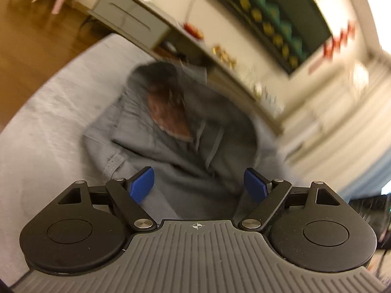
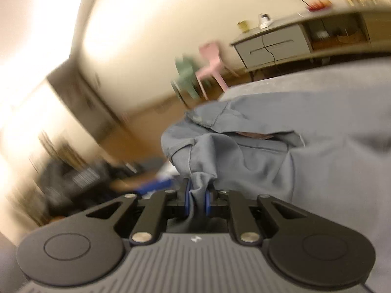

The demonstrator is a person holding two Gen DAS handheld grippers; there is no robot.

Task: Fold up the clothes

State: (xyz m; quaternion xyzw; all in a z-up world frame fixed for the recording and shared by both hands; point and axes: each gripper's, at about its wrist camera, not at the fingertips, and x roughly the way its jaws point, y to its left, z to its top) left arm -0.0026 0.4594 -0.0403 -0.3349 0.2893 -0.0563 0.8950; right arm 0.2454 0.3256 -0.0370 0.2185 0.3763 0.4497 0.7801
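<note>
Grey hoodie [image 1: 185, 131] on bed [image 1: 48, 122], long axis running away, hood far. Left gripper [image 1: 199, 185] wide, empty; right gripper [image 2: 197, 199] pinching fabric.

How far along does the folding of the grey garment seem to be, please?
Done: little; the grey garment lies rumpled on the grey bedding. In hand: the right gripper is shut on a bunch of its cloth, while the left gripper is open above it. Left: spreading it flat and making every fold.

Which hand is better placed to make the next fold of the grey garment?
Right, probably. The right tongs already pinch a bunch of the grey garment; the left tongs stand open above it, gripping nothing.
</note>
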